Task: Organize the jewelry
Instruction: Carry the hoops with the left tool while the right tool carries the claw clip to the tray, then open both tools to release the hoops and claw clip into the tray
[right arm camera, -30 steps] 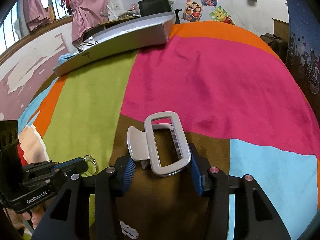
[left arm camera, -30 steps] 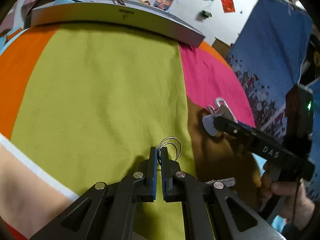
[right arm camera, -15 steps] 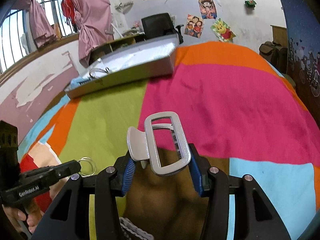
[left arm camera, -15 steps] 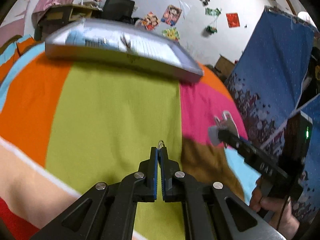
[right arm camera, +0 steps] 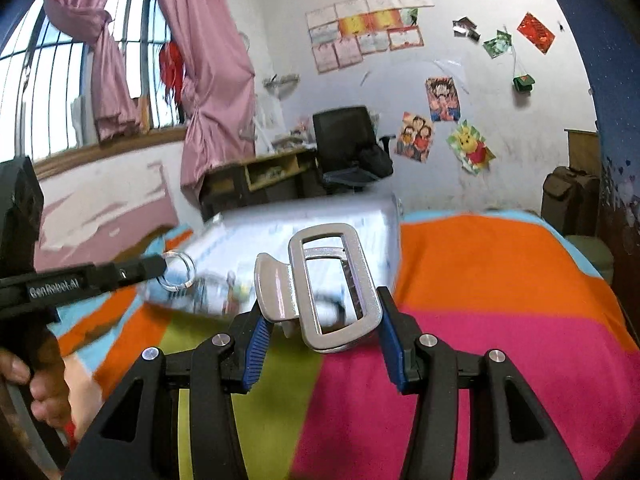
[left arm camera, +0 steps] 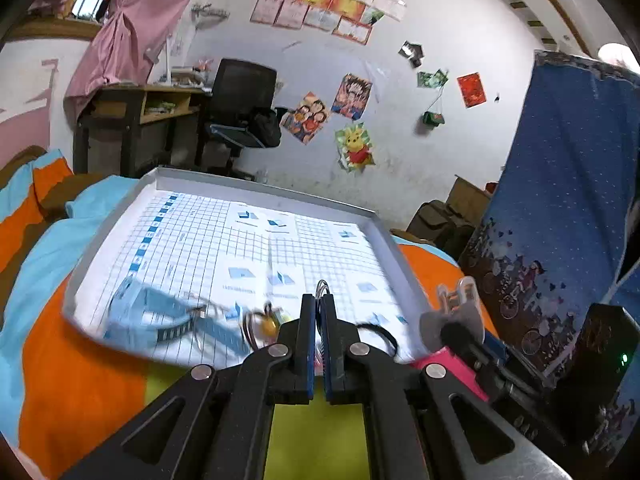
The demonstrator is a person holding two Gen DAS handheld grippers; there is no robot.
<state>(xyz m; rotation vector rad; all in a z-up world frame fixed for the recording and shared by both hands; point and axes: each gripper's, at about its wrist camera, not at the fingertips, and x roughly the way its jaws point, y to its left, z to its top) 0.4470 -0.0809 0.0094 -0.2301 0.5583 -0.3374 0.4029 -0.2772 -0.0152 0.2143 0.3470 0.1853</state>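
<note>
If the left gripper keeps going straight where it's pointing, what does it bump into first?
Probably the white tray. The left gripper, shut on thin metal rings, points over its near edge, so the rings would likely meet the gridded paper lining first. Depth is unclear.

Both grippers are now raised off the bedspread (right arm camera: pixel 500 280) and brought up to the white tray (left arm camera: pixel 120 216), whose gridded inside is seen from above. The rings (left arm camera: pixel 323 290) in the left gripper (left arm camera: pixel 318 320) are held over the tray's near edge, where before they were low over the yellow-green patch. The silver hair clip (right arm camera: pixel 334 288) in the right gripper (right arm camera: pixel 320 340) is carried alongside, near the tray's right corner.
</note>
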